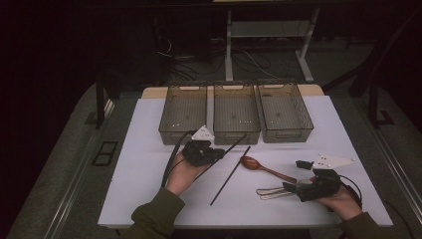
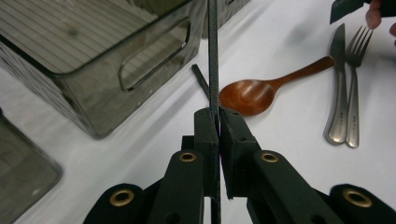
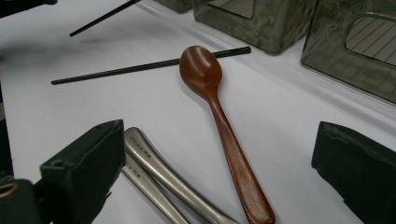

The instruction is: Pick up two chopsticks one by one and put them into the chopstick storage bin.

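Note:
My left gripper [image 1: 215,153] [image 2: 218,116] is shut on a thin black chopstick [image 1: 234,144] [image 2: 214,65] and holds it above the white table, slanting toward the middle bin. A second black chopstick [image 1: 230,175] [image 3: 149,66] lies flat on the table. Next to it rests a brown wooden spoon [image 1: 259,165] [image 2: 254,93] [image 3: 205,74]. A steel knife and fork [image 1: 271,191] [image 2: 343,93] [image 3: 159,172] lie side by side. My right gripper [image 1: 297,175] [image 3: 217,135] stands open at the ends of the spoon and steel handles, with its pads touching none of them.
Three smoky see-through bins [image 1: 183,112] [image 1: 236,112] [image 1: 284,110] stand in a row at the back of the white table [image 1: 149,189]. Cables and desk legs lie on the dark floor beyond.

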Demonstrator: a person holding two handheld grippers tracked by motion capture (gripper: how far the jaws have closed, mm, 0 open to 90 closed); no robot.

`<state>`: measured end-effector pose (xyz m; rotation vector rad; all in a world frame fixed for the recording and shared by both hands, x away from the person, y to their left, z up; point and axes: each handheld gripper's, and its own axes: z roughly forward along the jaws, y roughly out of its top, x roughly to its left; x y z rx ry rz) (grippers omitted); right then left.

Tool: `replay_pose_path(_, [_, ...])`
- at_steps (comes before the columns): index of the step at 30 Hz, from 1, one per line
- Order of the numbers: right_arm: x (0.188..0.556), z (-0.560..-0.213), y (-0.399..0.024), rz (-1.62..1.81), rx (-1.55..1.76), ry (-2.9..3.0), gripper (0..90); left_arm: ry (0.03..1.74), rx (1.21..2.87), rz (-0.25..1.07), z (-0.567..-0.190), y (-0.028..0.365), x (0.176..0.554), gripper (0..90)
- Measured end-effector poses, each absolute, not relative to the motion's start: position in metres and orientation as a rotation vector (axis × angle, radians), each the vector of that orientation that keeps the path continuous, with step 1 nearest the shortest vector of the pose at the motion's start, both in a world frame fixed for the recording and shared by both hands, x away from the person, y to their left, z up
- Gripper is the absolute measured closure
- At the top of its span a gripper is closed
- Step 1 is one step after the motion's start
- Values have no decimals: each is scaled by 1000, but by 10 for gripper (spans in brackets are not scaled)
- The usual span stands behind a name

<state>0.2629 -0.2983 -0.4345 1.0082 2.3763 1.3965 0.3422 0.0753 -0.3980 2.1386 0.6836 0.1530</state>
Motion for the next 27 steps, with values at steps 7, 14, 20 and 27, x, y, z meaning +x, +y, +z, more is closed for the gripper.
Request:
replay_pose_path(7, [263,-434,-299,1401,1015,2372,24,678,2129,174,-383,79,344,848])
replay_pose_path(14, [263,-435,-299,1404,1022,2371,24,676,2113,185,-371,84,351,848])
replay_pose_path(20, [263,-434,-299,1406,1021,2369,24,693,2102,188,-357,91,361,848])
replay_pose_path(27, [262,-434,-299,1405,1020,2368,24,717,2086,199,-346,99,373,848])
